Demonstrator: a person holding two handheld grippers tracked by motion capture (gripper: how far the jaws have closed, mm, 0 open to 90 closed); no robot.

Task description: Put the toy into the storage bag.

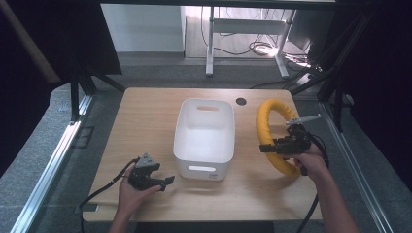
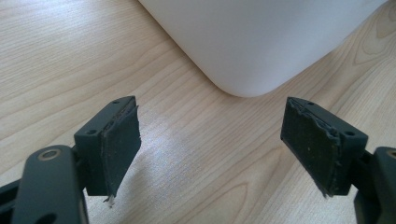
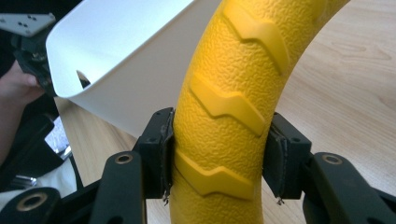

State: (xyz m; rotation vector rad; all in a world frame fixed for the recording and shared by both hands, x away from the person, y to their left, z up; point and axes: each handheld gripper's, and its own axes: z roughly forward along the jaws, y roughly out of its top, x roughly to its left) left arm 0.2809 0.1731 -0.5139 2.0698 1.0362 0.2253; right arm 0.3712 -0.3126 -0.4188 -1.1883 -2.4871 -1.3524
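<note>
Clamping yellow ring (image 3: 229, 116), right tongs (image 3: 217, 158) beside tub (image 3: 126, 60).

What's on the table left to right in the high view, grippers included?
Left gripper, jaws open and empty → white bin → yellow ring, standing on edge → right gripper, shut on the ring's near arc.

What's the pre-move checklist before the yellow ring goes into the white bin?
1. Right gripper clamped on yellow ring, pads on both sides: ok.
2. Ring tilted up off the table: ok; whether its lower edge is free, cannot tell.
3. White bin upright and empty: ok.
4. Left gripper open, holding nothing, beside the bin's near corner: ok.
5. Ring fits flat inside the bin: cannot tell.
</note>
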